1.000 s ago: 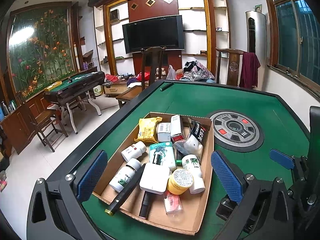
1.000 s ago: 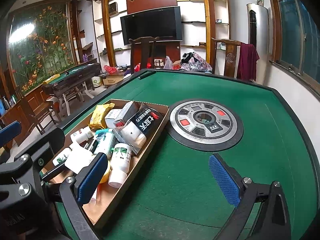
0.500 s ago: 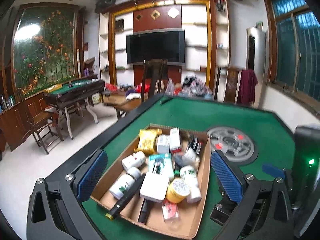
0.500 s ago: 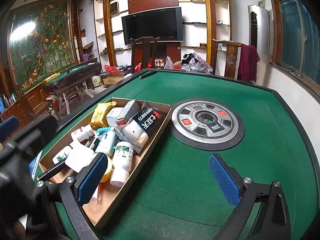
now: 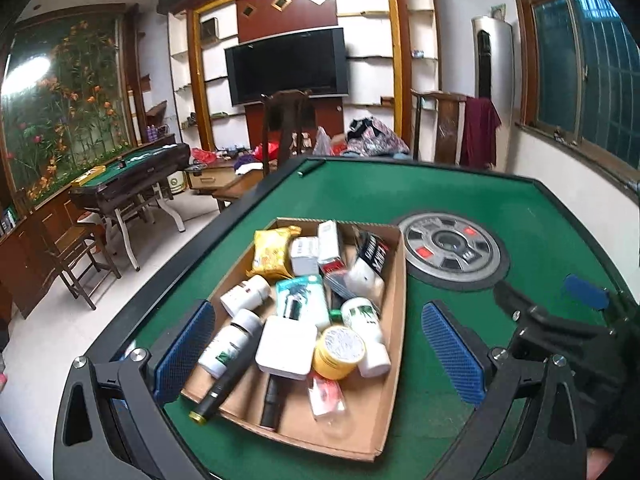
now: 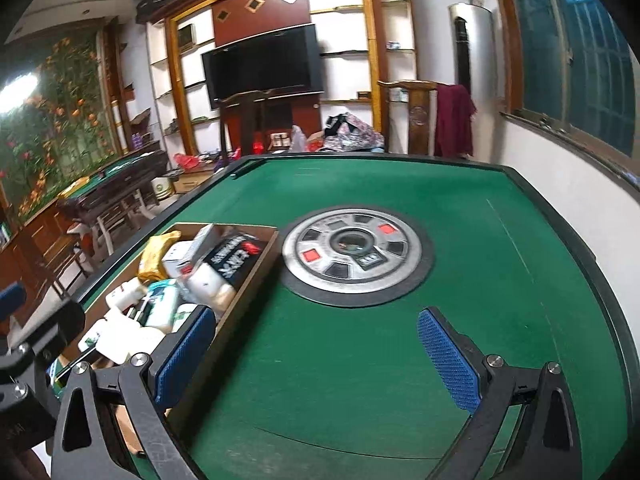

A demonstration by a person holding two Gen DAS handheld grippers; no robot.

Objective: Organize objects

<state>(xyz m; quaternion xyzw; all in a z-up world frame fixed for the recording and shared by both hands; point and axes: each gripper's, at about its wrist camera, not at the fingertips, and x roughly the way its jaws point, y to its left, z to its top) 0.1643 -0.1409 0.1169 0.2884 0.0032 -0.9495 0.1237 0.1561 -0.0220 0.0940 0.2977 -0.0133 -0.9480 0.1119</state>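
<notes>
A shallow cardboard tray (image 5: 394, 320) lies on the green felt table, packed with several items: a yellow packet (image 5: 272, 250), white bottles (image 5: 246, 290), a yellow-lidded jar (image 5: 338, 352), a white box (image 5: 286, 346), a black pen (image 5: 228, 380). My left gripper (image 5: 316, 348) hovers open above the tray's near half, holding nothing. In the right wrist view the same tray (image 6: 256, 264) sits at the left. My right gripper (image 6: 316, 356) is open over bare felt just right of it, empty. The right gripper's body (image 5: 560, 332) also shows in the left wrist view.
A round grey control panel (image 6: 352, 254) with red buttons is set into the table centre, right of the tray. The table has a raised black rim (image 6: 592, 248). Beyond it are wooden chairs, another green table (image 5: 128, 172) and a television wall.
The left gripper rose, then tilted back down over the tray. The right gripper shifted to the right and turned, so the tray slid further left in its view. Both stayed open.
</notes>
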